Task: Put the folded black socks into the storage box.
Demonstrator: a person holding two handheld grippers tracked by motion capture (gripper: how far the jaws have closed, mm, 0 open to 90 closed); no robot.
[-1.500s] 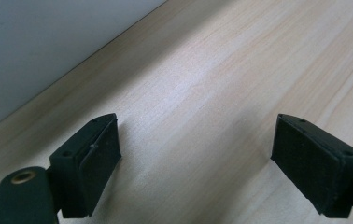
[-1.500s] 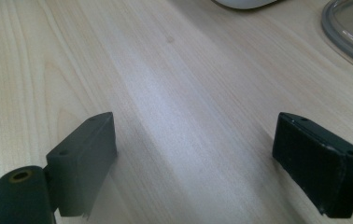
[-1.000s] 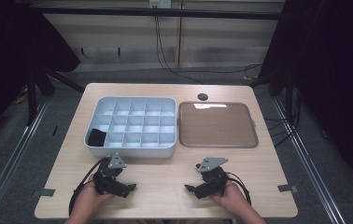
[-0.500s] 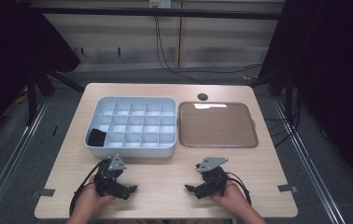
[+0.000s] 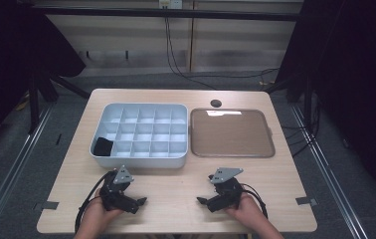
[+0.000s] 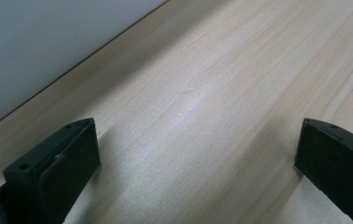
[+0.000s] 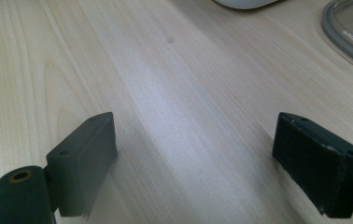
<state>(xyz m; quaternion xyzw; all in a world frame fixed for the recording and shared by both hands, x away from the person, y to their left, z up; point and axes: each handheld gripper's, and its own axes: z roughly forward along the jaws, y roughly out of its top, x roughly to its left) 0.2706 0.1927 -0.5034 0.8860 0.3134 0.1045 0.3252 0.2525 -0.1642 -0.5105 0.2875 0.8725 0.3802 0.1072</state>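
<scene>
Both hand-held grippers rest on the counter point(image 5: 176, 189) — the left hand-held gripper point(image 5: 139, 203) and the right hand-held gripper point(image 5: 202, 201) each with jaws spread wide, nothing between them. The left one has just been opening. The divided bin point(image 5: 141, 137) sits just beyond them, the tray point(image 5: 232, 133) to its right.

Compartment box point(image 5: 141, 134), brown tray point(image 5: 232, 133), wooden table point(image 5: 176, 189)
</scene>
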